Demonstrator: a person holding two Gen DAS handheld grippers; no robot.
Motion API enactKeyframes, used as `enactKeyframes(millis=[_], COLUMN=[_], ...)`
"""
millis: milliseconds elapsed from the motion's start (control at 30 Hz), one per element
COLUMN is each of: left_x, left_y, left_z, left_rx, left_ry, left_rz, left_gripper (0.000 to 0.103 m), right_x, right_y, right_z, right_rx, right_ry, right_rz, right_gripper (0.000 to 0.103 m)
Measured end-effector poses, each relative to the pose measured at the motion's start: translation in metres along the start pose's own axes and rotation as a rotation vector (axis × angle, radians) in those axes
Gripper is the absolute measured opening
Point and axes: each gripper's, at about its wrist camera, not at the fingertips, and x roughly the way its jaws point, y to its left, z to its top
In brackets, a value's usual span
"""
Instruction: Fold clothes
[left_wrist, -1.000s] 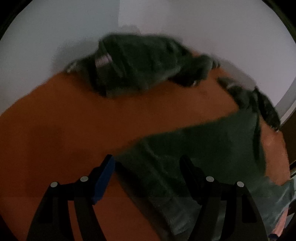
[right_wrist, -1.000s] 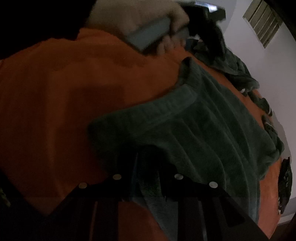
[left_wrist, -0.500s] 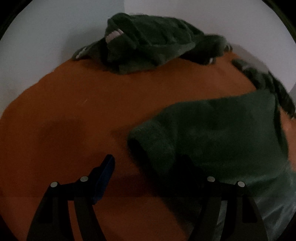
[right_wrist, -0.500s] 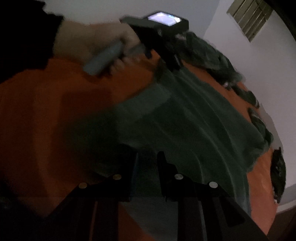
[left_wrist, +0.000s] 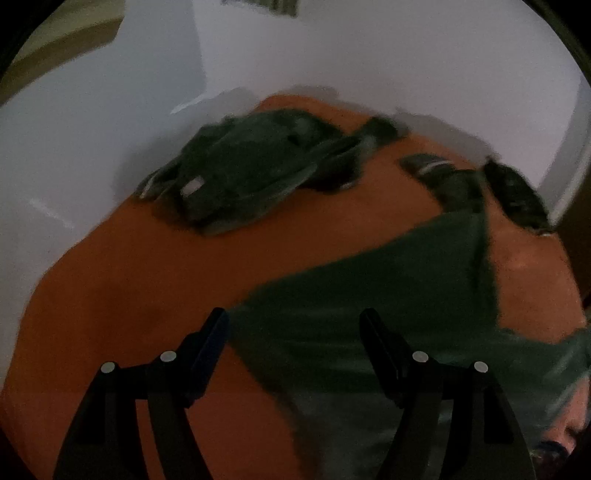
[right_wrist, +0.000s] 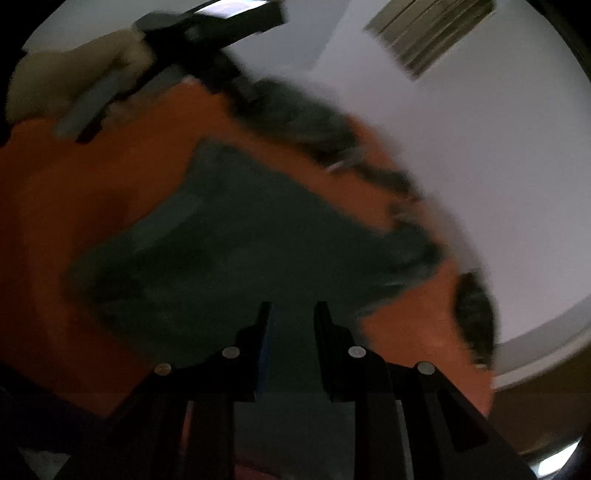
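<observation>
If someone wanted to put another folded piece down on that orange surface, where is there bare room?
The widest bare patch of the orange surface lies left of the green garment, in front of the dark clothes pile. A narrower strip runs between pile and garment. The far right edge is crowded with small dark items along the white wall.

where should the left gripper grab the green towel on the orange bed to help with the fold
Take the green towel at its near left corner, by the left gripper, coming down from above. That edge lies free on the orange cover, opposite the hem already pinched in the right gripper. The frames are blurred, so check the edge first.
</observation>
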Motion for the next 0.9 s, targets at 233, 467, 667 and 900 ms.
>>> enactKeyframes(millis=[233, 467, 667, 900], left_x=[-0.076, -0.125, -0.109, -0.022], left_y=[-0.071, -0.117, -0.153, -0.155], left_z=[0.002, -0.012, -0.002, 0.003], left_rx=[0.135, 0.168, 0.231, 0.141], left_ry=[0.055, 0.168, 0.199, 0.074], left_rz=[-0.044, -0.103, -0.043, 0.039], left_gripper=[0.075, 0.078, 0.078, 0.078], right_x=[-0.093, -0.141, -0.106, 0.1], right_y=[-0.13, -0.255, -0.325, -0.349], right_z=[0.0, -0.013, -0.035, -0.107], right_rx=[0.184, 0.427, 0.676, 0.768], right_ry=[0.003, 0.098, 0.139, 0.145], right_rz=[-0.126, -0.149, -0.004, 0.019], right_gripper=[0.02, 0.02, 0.021, 0.032])
